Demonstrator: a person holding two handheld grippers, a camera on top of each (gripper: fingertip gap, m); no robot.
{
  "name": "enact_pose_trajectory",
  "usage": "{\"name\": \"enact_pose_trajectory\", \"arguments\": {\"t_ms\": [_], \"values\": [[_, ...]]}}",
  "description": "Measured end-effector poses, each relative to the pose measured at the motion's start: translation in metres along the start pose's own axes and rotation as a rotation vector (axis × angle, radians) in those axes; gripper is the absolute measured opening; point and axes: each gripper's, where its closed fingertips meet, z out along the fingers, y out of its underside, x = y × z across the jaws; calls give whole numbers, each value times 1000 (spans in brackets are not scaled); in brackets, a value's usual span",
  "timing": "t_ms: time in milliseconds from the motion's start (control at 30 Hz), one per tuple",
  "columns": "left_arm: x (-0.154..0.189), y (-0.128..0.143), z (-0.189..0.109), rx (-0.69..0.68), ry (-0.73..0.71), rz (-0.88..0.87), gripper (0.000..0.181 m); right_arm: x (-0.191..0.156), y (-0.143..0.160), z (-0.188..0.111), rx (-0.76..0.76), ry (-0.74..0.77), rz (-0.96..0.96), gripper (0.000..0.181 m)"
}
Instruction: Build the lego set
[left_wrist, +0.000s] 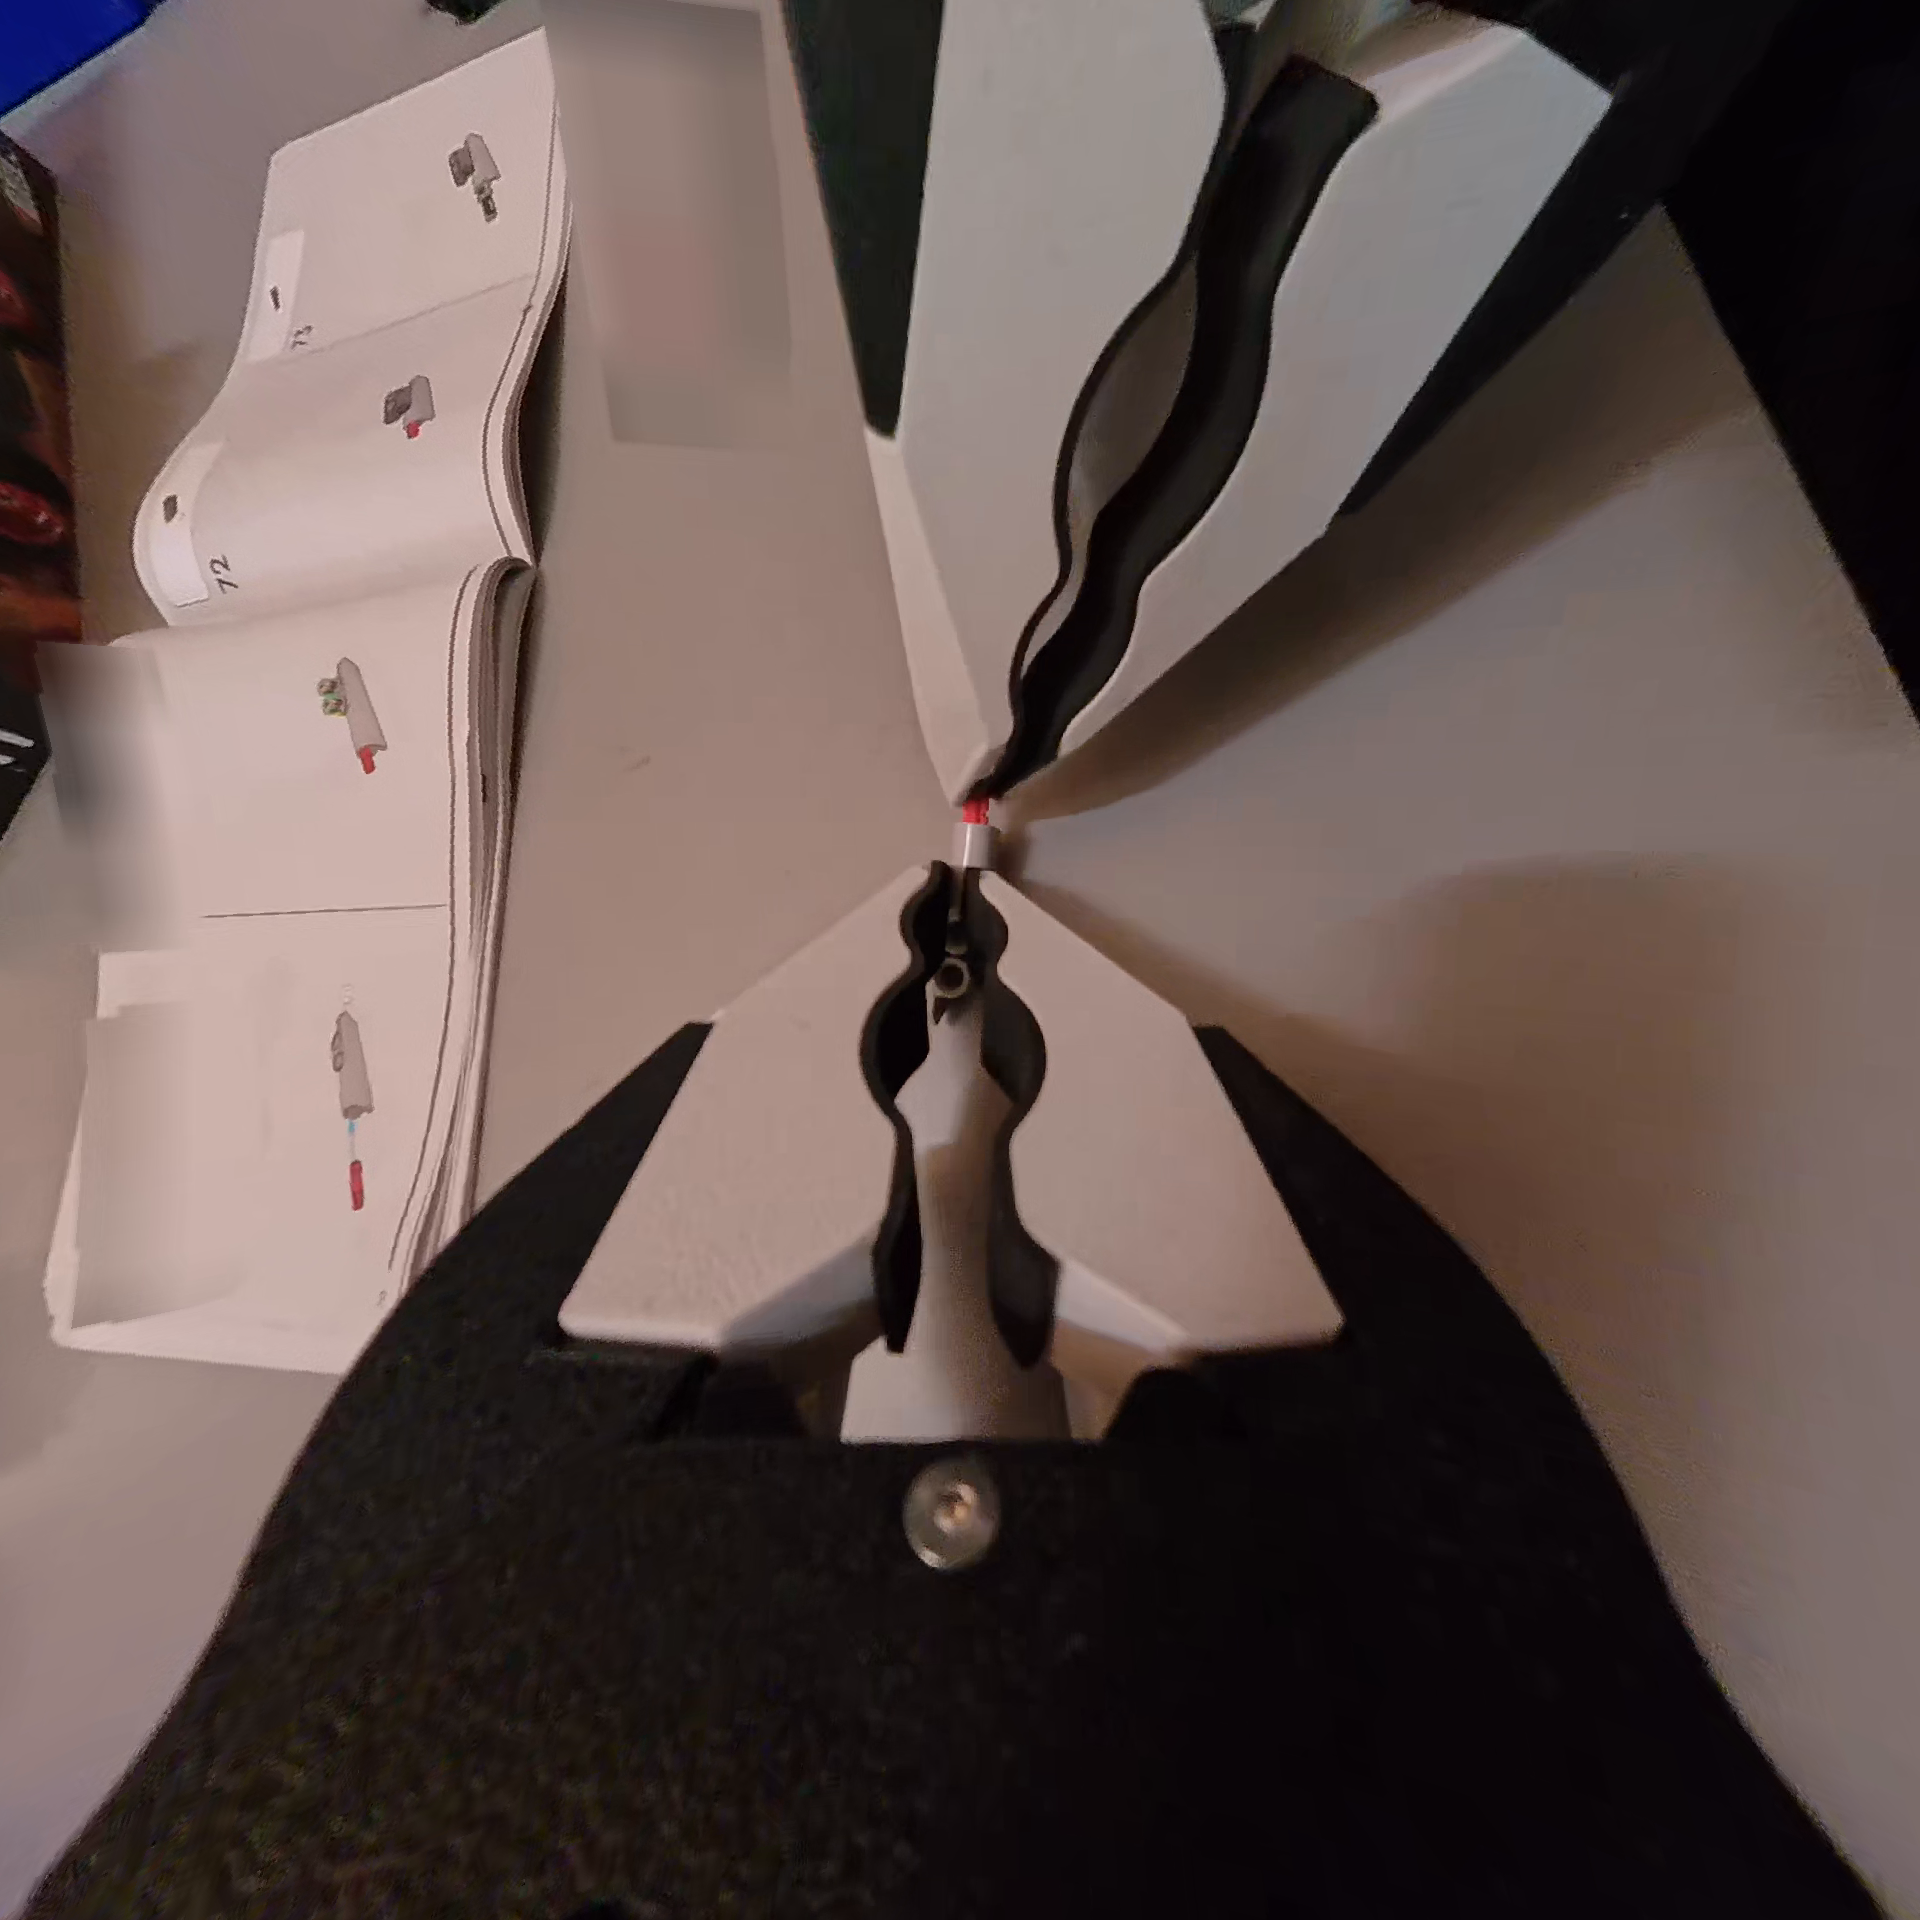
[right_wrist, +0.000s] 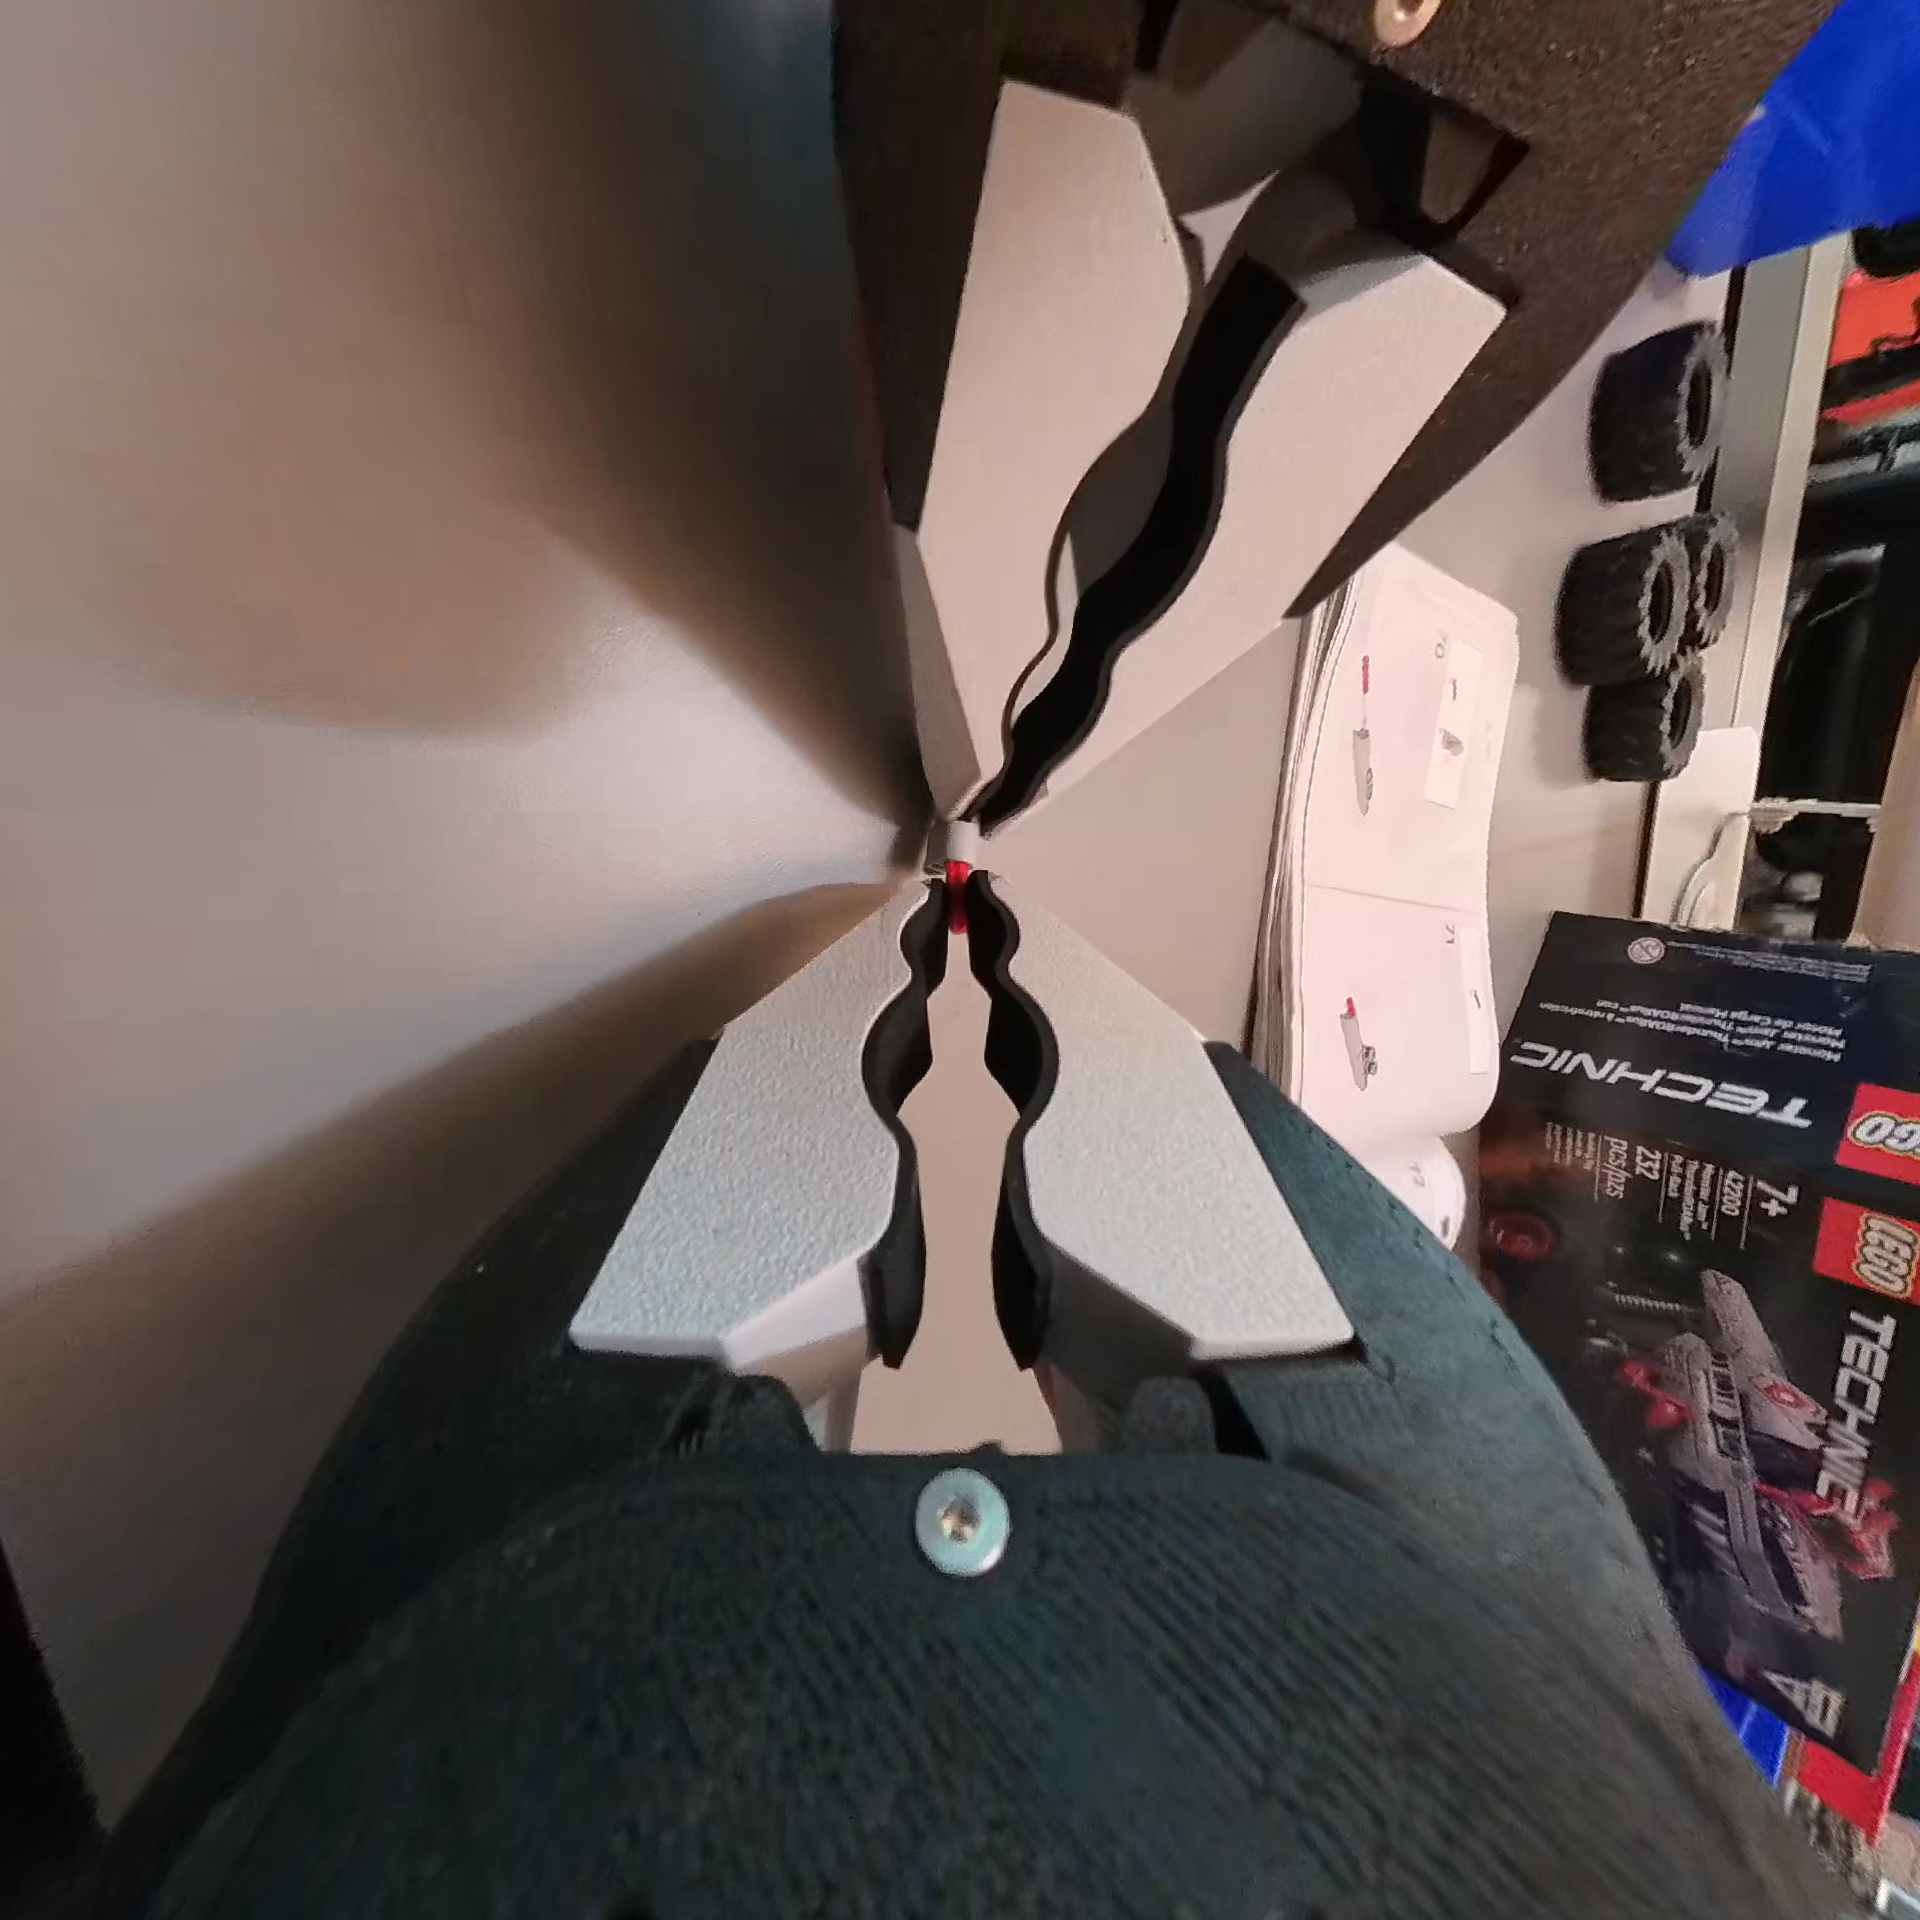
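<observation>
left gripper (left_wrist: 961, 883) clamps grey sleeve (left_wrist: 975, 837); right gripper (right_wrist: 958, 896) clamps red pin (right_wrist: 956, 902).

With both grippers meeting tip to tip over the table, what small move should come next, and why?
Probably press the two together along their shared line. The left gripper pinches a grey piece, the right gripper a red pin; they already meet, with red showing outside the grey.
</observation>
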Motion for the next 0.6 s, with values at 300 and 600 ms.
{"name": "enact_pose_trajectory", "arguments": {"t_ms": [300, 600], "values": [[-1, 3, -1, -57, 6, -187, 0, 3, -1, 4, -68, 53, 47, 3], [-1, 3, 0, -14, 91, -391, 0, 4, -1, 7, -78, 115, -74, 3]]}}
